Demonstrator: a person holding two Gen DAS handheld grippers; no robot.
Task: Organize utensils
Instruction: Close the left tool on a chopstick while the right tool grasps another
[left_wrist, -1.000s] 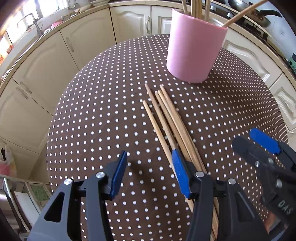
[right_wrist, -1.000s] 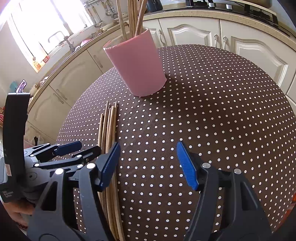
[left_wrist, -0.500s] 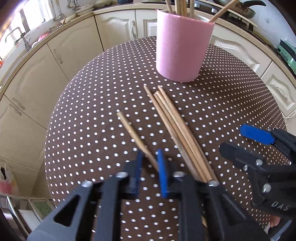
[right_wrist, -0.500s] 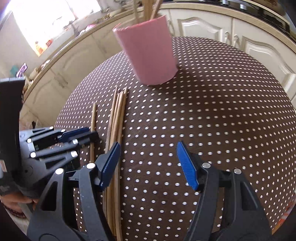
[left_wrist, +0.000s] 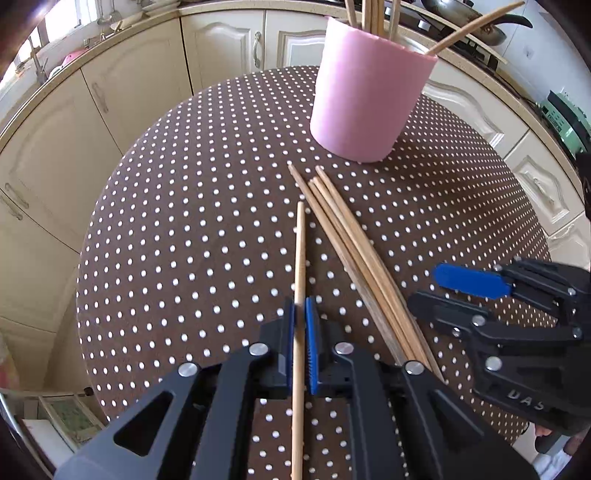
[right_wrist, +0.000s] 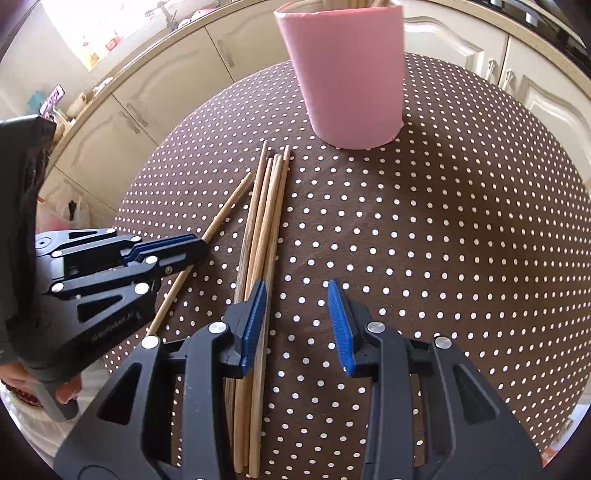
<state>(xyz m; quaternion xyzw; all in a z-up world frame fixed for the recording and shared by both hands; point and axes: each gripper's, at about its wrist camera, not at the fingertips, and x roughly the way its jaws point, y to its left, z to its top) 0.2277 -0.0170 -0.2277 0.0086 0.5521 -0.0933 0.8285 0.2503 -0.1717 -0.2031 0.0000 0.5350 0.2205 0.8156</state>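
Observation:
My left gripper (left_wrist: 302, 317) is shut on a single wooden chopstick (left_wrist: 300, 254), held just above the table and pointing toward the pink cup (left_wrist: 369, 92), which holds several chopsticks. The held chopstick (right_wrist: 225, 210) and left gripper (right_wrist: 195, 247) also show in the right wrist view. A bundle of several chopsticks (left_wrist: 354, 243) lies on the brown polka-dot tablecloth (left_wrist: 184, 221) to its right. My right gripper (right_wrist: 295, 314) is open and empty, its left finger over the bundle (right_wrist: 266, 221). It shows in the left wrist view (left_wrist: 436, 291).
The pink cup (right_wrist: 351, 74) stands at the far side of the round table (right_wrist: 461, 221). Cream kitchen cabinets (left_wrist: 110, 85) curve around behind the table. A stove with a pan (left_wrist: 465, 26) is at the back right.
My left gripper closed on one chopstick, pulled it away from the bundle and turned it toward the cup. My right gripper shifted left over the bundle.

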